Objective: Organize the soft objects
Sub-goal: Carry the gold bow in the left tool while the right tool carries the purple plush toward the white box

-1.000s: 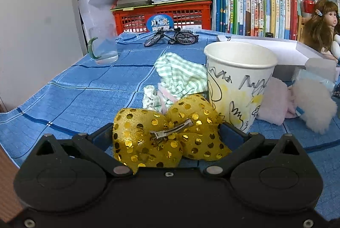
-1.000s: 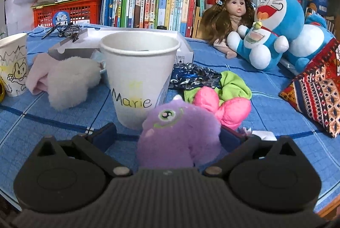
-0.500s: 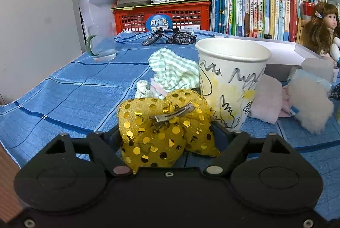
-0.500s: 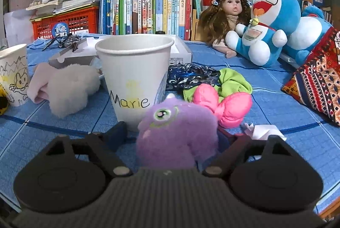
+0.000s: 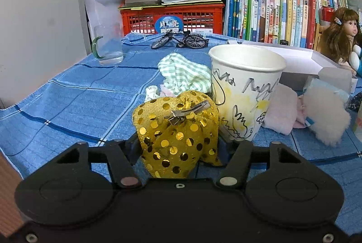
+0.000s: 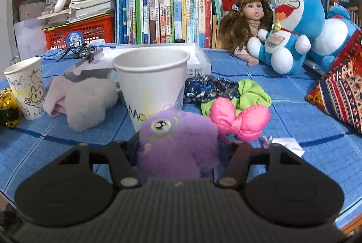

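left gripper (image 5: 178, 147): you've got it clamped on the gold bow (image 5: 176, 129), just beside the drawn-on cup (image 5: 245, 93)
right gripper (image 6: 178, 147): clamped on the purple toy (image 6: 178, 141), before the Marie cup (image 6: 151, 80)
step: both picks done
next: lift each above its cup rim, then release; 2 drops

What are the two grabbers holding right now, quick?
Left gripper: closed on the gold sequin bow.
Right gripper: closed on the purple plush toy.
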Tool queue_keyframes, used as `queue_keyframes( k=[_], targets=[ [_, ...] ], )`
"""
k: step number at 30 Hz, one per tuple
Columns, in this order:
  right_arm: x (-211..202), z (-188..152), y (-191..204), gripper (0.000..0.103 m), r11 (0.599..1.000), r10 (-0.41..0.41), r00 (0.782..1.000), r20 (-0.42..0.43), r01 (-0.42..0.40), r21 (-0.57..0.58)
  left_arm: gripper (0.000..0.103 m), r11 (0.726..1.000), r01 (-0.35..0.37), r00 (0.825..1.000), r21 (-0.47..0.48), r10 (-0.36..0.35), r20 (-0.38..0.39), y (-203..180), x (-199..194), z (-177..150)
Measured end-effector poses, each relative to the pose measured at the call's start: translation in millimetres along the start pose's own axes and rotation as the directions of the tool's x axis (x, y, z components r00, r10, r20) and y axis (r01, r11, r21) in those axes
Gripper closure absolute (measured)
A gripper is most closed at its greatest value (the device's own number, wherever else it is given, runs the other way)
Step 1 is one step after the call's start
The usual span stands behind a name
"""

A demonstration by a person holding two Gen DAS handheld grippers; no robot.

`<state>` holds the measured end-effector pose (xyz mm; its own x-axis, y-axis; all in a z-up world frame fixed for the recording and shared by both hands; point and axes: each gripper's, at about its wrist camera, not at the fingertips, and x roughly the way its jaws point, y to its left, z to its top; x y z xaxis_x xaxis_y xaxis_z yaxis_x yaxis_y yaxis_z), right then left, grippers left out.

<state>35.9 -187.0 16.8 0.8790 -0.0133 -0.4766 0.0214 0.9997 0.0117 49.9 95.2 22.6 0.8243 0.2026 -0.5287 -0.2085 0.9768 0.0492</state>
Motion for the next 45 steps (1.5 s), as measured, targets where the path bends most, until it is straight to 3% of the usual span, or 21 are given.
queue_keyframes(
  k=[9, 20, 29, 40, 45],
  targets=[
    [-11, 4, 4, 0.037, 1.0, 0.01, 1.0, 0.009, -0.009, -0.025, 0.042, 1.0, -0.026, 0.999, 0.001, 0.026, 0.026, 2, -13, 0],
    [-28, 21, -20, 0.037, 0.992, 0.124, 0.991, -0.046, -0.123, 0.026, 0.042, 0.999, -0.036, 0.997, -0.008, 0.036, 0.067, 28, -47, 13],
    [-38, 43, -47, 0.037, 0.994, 0.108, 0.993, -0.047, -0.107, 0.032, 0.042, 0.999, -0.049, 0.992, 0.012, 0.047, 0.114, 38, -72, 38],
    [-35, 90, -71, 0.037, 0.984, 0.165, 0.986, -0.027, -0.163, 0.071, 0.04, 0.996, -0.004, 0.982, 0.092, -0.014, 0.189, 11, -86, 83],
    [-21, 115, -69, 0.037, 0.978, 0.201, 0.979, -0.024, -0.199, 0.067, 0.04, 0.992, 0.05, 0.98, 0.114, -0.071, 0.184, -11, -77, 104]
  ],
)
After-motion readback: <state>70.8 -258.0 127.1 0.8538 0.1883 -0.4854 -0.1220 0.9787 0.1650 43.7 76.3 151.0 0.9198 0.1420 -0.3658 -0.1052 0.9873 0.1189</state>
